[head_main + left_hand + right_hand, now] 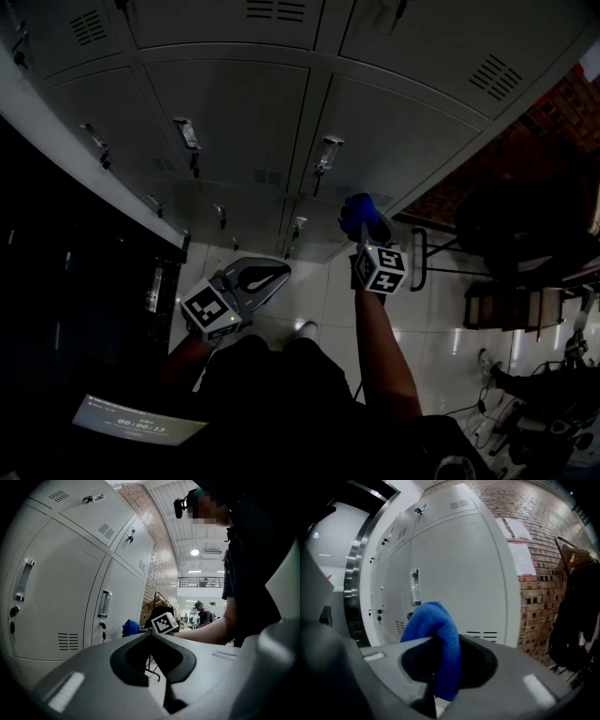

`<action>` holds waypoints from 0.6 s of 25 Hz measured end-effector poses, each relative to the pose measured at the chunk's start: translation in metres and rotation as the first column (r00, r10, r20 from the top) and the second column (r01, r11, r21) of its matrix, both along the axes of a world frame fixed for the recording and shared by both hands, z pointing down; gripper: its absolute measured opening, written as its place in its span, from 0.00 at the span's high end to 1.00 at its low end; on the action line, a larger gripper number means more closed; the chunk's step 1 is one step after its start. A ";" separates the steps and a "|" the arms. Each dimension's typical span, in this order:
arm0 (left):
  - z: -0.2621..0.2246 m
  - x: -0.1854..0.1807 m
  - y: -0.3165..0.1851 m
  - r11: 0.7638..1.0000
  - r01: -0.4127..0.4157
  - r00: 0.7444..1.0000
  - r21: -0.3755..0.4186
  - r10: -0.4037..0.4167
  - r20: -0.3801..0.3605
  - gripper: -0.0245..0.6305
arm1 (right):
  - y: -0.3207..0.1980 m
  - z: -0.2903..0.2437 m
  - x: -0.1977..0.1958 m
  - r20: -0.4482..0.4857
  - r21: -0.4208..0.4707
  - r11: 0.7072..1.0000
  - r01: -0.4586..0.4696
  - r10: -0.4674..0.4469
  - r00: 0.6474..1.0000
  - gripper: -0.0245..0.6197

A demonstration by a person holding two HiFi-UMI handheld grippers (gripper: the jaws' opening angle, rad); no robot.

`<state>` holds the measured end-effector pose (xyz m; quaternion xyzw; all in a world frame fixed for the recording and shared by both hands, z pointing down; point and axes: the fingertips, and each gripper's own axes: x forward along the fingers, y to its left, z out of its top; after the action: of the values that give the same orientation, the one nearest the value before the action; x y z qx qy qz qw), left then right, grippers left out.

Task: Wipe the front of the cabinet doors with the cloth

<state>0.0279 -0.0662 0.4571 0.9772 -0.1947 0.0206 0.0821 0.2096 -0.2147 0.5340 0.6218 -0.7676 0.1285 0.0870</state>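
Jaws of right gripper [440,641] clamped shut on blue cloth [434,620], fold bulging above the tips. Raised close to lower cabinet door [457,573]; contact possible, not resolvable in dim views. Left gripper [151,633] closed, nothing between jaws, held lower, well apart from cloth.

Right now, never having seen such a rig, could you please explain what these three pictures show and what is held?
There is no robot: a person holds a two-jaw gripper in each hand. One picture comes from a head camera looking steeply down; the other two cameras ride on the grippers. The right gripper is shut on a blue cloth, held up near the grey cabinet doors. The left gripper is shut and empty.
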 end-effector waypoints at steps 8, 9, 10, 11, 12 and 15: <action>0.004 -0.030 -0.007 0.999 0.036 0.999 0.009 -0.036 0.007 0.96 | -0.009 0.018 -0.112 0.016 -0.029 0.986 0.165 -0.164 0.986 0.85; 0.004 -0.035 -0.007 0.999 0.042 0.999 0.009 -0.042 0.008 0.96 | -0.012 0.021 -0.117 0.020 -0.035 0.986 0.164 -0.163 0.986 0.85; 0.004 -0.041 -0.008 0.999 0.048 0.999 0.010 -0.048 0.008 0.96 | -0.016 0.024 -0.121 0.025 -0.040 0.986 0.161 -0.160 0.987 0.85; 0.004 -0.046 -0.009 0.998 0.055 0.998 0.008 -0.056 0.009 0.96 | -0.020 0.025 -0.124 0.029 -0.041 0.987 0.156 -0.155 0.988 0.85; 0.003 -0.051 -0.010 0.998 0.062 0.998 0.003 -0.062 0.010 0.96 | -0.024 0.027 -0.126 0.032 -0.043 0.988 0.150 -0.149 0.988 0.85; 0.003 -0.065 -0.014 0.997 0.078 0.997 -0.002 -0.078 0.012 0.96 | -0.034 0.033 -0.127 0.035 -0.056 0.991 0.124 -0.122 0.992 0.85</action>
<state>-0.0376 -0.0799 0.4599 0.9686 -0.2334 0.0235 0.0826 0.0827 -0.2487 0.5668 0.5686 -0.8017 0.1548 0.1006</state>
